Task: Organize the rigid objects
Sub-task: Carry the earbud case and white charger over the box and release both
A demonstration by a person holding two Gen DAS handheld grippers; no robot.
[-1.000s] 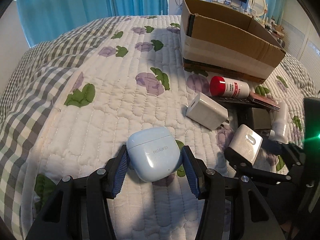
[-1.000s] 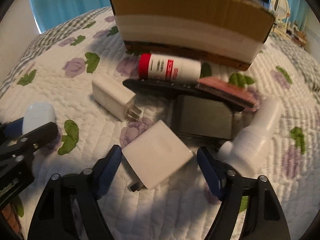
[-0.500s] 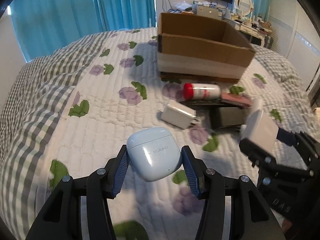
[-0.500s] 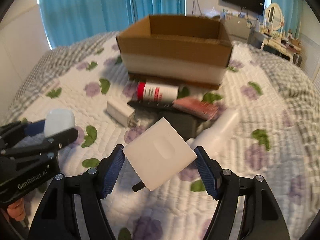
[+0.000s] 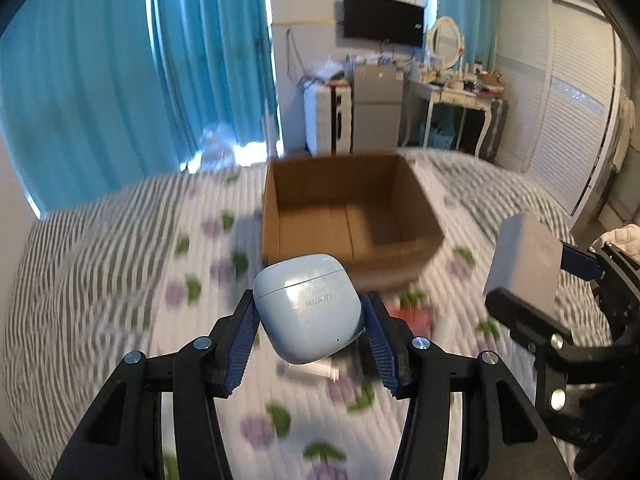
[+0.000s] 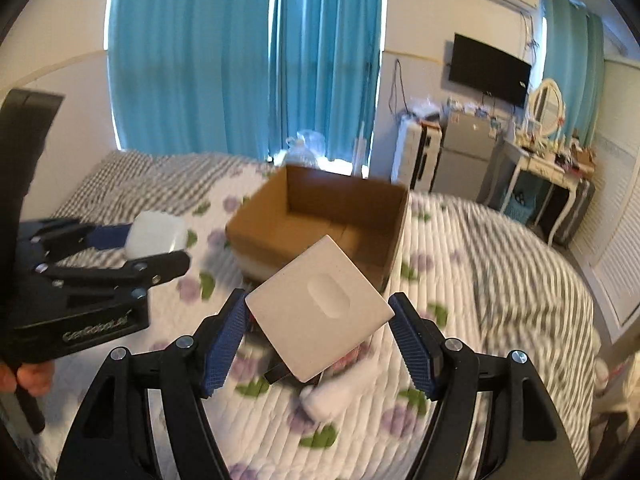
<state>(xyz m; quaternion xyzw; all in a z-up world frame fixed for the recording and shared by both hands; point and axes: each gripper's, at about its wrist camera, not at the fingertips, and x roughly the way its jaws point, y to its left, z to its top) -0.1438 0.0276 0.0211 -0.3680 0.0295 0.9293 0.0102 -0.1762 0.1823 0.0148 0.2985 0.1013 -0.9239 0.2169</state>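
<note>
My left gripper [image 5: 310, 330] is shut on a pale blue earbud case [image 5: 308, 312] and holds it in the air above the bed, in front of an open cardboard box [image 5: 348, 216]. My right gripper [image 6: 318, 336] is shut on a white square charger [image 6: 320, 316], also lifted, with the box [image 6: 320, 216] just beyond it. Each gripper shows in the other's view: the right one with the charger [image 5: 524, 264] at the right, the left one with the case [image 6: 156, 234] at the left. The box looks empty inside.
A quilted bedspread [image 5: 120, 280] with purple flowers covers the bed. A white bottle [image 6: 340, 394] and other small items lie blurred below the grippers. Blue curtains [image 5: 120, 80], a small fridge [image 5: 376, 108] and a dressing table [image 5: 460, 96] stand behind the bed.
Both grippers have risen well above the bed with their objects and tilted up toward the box. The items left on the bed have dropped low in view and the box's inside now shows.
</note>
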